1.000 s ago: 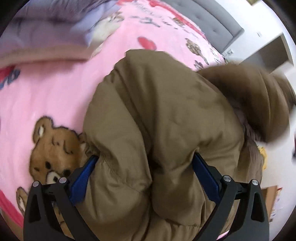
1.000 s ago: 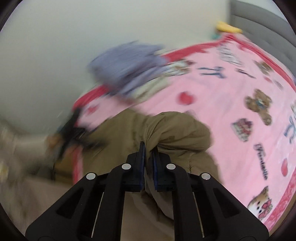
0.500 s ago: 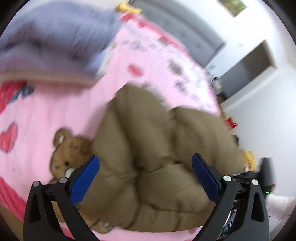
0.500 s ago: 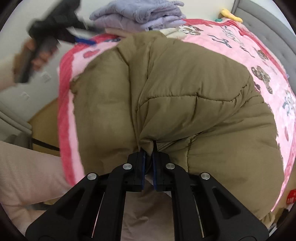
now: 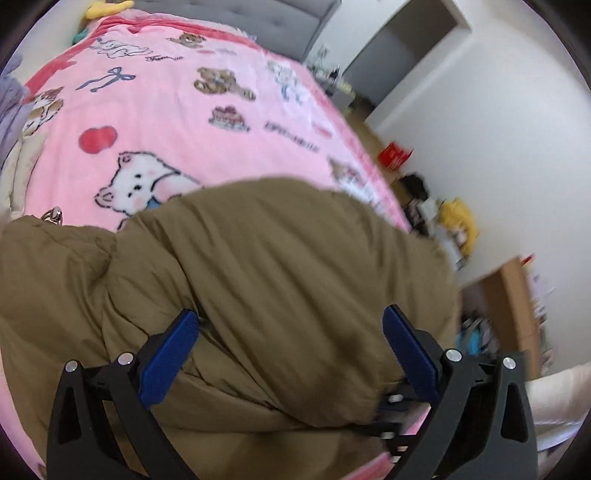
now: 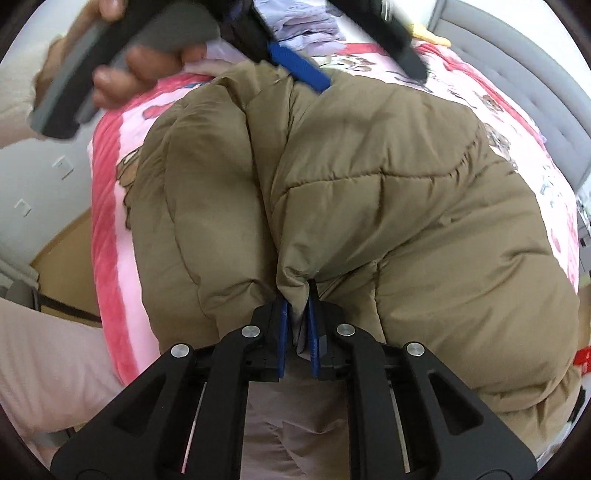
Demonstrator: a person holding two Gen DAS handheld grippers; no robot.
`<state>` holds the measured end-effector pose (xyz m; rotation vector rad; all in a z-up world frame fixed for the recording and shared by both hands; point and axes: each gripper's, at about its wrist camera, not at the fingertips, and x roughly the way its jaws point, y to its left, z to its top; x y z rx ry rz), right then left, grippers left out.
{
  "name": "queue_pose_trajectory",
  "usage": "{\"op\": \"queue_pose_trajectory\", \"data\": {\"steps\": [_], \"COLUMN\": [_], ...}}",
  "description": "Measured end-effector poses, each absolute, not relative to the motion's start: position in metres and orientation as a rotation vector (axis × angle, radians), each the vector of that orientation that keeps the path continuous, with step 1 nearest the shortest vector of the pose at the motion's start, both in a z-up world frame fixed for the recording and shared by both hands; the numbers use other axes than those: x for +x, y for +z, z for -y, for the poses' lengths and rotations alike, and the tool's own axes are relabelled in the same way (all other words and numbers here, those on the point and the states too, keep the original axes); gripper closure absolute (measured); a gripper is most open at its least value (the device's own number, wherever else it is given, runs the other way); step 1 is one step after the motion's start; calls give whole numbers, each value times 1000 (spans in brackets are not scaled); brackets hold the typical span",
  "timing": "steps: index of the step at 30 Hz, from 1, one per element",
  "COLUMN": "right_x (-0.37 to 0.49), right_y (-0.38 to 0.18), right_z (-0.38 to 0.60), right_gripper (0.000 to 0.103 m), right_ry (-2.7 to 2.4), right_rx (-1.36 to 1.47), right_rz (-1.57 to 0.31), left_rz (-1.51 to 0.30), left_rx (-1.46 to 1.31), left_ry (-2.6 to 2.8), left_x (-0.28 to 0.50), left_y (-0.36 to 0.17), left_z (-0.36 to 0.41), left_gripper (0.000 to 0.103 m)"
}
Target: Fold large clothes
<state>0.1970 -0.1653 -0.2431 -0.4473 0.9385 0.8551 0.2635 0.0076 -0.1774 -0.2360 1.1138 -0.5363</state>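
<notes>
An olive-brown puffer jacket (image 6: 388,192) lies bunched on the pink cartoon-print blanket (image 5: 177,110) near the bed's edge. My right gripper (image 6: 297,306) pinches a gathered edge of the jacket between its blue pads. Its jaws are opening slightly with the fabric still between them. My left gripper (image 5: 291,332) stands wide open just above the jacket (image 5: 258,277), with nothing gripped. In the right wrist view the left gripper (image 6: 351,55) hovers over the jacket's far end, held by a hand (image 6: 140,70).
A pile of folded lilac clothes (image 6: 306,26) sits at the far end of the bed, by the grey headboard (image 5: 236,22). A red box (image 5: 395,155), a yellow toy (image 5: 458,221) and other clutter lie on the floor beside the bed. The person's pale trouser leg (image 6: 55,350) is close by.
My right gripper came down with the jacket's edge and laid it over the rest; its pads have parted a little. My left gripper lifted off the jacket and swung sideways, still open.
</notes>
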Motion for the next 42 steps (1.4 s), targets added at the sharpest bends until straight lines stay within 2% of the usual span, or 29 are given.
{"op": "queue_pose_trajectory", "data": {"steps": [9, 11, 13, 14, 15, 18, 22, 26, 32, 37, 42], "right_x": [191, 191, 191, 189, 188, 193, 231, 259, 275, 280, 297], "right_y": [-261, -257, -234, -217, -204, -164, -168, -206, -297, -351, -389], "right_z": [168, 170, 185, 202, 216, 278, 346, 414, 489, 489, 452], "right_gripper": [87, 72, 39, 30, 6, 8, 8, 8, 8, 8, 7], "right_ry": [826, 836, 858, 835, 800, 593, 379, 333, 468, 640, 798], "right_rx": [-423, -407, -308, -218, -155, 12, 82, 146, 457, 679, 735], "right_rz": [-906, -900, -901, -866, -826, -713, -813, -903, -1113, -1209, -1274], "left_rz": [-1227, -1218, -1212, -1210, -1209, -1206, -1204, -1217, -1249, -1288, -1324], "left_rx": [-93, -23, -23, -30, -33, -31, -20, -6, 24, 37, 50], "left_ry": [-412, -386, -377, -376, -375, -373, -369, -382, -374, -352, -314], "left_x": [256, 252, 250, 250, 249, 246, 246, 246, 256, 262, 272], "left_y": [-242, -249, -252, -253, -253, -254, -254, -254, -254, -252, -251], "left_z": [4, 11, 11, 9, 8, 7, 9, 6, 9, 14, 22], "left_gripper": [5, 5, 5, 5, 5, 5, 5, 5, 5, 5, 5]}}
